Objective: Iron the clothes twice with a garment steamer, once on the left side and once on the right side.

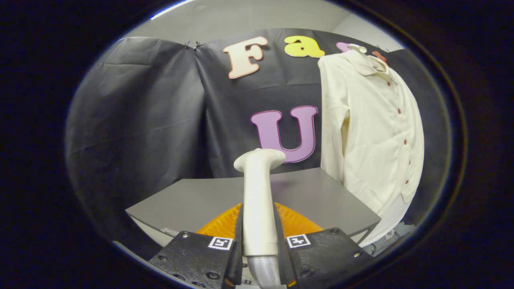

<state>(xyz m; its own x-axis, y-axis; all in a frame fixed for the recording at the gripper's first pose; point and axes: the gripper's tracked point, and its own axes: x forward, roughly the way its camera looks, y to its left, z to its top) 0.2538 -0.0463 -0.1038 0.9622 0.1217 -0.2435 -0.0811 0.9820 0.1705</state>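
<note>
The steamer [259, 188] stands upright between the two fingers of the gripper [260, 245], its pale handle rising straight ahead of them and ending in a wider head that tips slightly to the right at the top. Both fingers press against the sides of the handle low down, so the gripper is closed narrowly around it. A ribbed grey hose [263, 271] leaves the bottom of the handle, down between the finger bases. The square black-and-white markers sit on top of each finger, one either side of the handle.

Ahead and to the right of the fingers, well beyond the steamer head, a cream shirt [373, 128] hangs upright, its collar at the top and a row of small dark red buttons running down its front. The steamer is well apart from it.

Just beyond the fingers lies an orange rounded thing [295, 222], partly hidden by them, resting on a grey table [192, 200] that stretches ahead toward the black cloth wall [140, 112].
</note>
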